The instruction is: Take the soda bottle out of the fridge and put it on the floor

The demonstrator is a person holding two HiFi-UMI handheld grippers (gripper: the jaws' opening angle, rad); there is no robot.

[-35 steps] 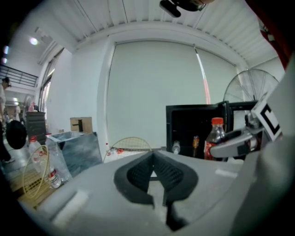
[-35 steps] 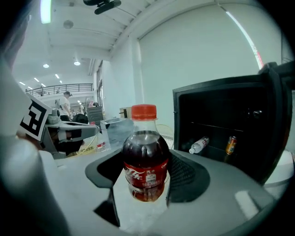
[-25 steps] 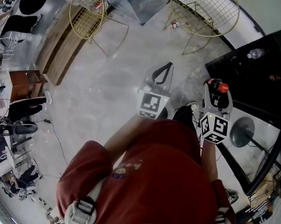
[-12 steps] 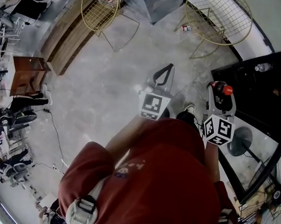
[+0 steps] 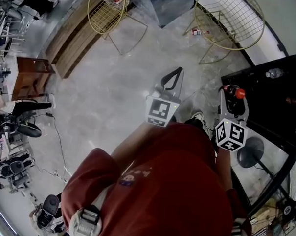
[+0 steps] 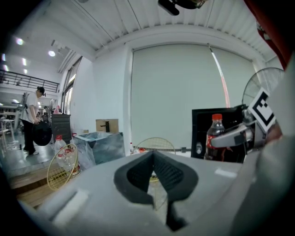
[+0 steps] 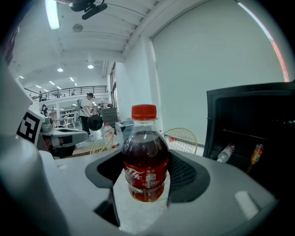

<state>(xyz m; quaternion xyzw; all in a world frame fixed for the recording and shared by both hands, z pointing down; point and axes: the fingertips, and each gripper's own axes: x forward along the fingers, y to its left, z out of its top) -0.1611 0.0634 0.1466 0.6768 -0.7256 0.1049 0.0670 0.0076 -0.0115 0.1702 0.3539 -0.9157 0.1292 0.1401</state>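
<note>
Gripping the soda bottle upright between the padded jaws of the right gripper, red cap up, dark drink showing above and below the red label. Holding it outside the fridge, beside the black open front and above the grey floor, not touching either. Pinching the left gripper shut at its tips on nothing, pointing toward a yellow wire frame across the room.
</note>
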